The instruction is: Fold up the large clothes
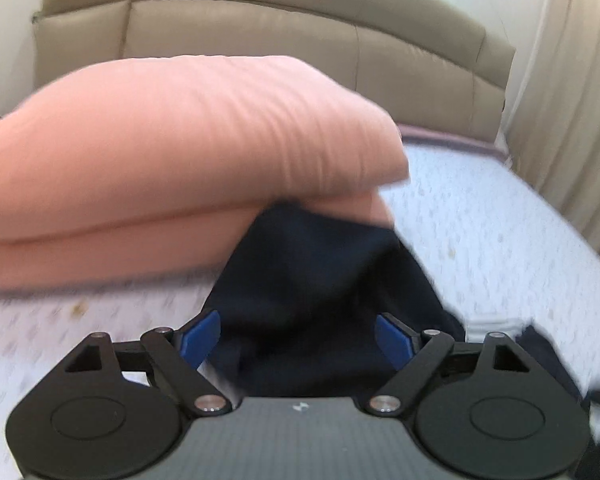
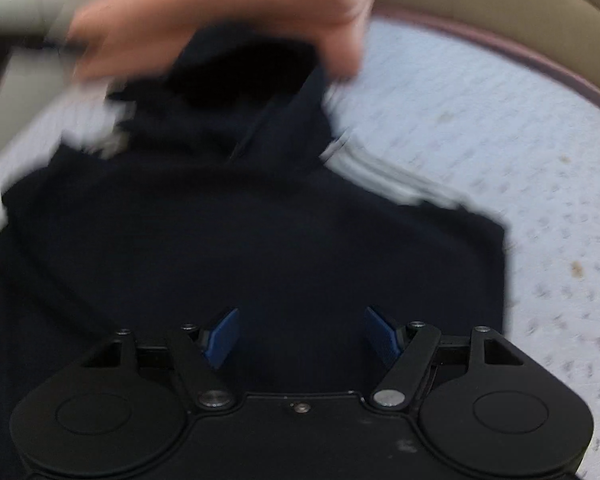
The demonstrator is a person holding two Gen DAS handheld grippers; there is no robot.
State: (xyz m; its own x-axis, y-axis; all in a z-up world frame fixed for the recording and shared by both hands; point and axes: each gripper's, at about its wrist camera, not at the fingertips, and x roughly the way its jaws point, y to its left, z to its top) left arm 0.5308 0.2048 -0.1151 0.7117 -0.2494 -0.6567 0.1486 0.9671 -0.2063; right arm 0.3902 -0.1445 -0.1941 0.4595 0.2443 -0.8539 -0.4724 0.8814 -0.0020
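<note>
The dark garment (image 2: 260,240), navy to black, lies spread on the pale patterned bed (image 2: 480,128). In the right wrist view it covers most of the lower picture, with a straight edge on the right and a narrower bunched part running up toward the pink bedding (image 2: 220,12), which it meets. In the left wrist view a rumpled fold (image 1: 312,288) rises in a blurred cone and touches the bedding's lower edge.
</note>
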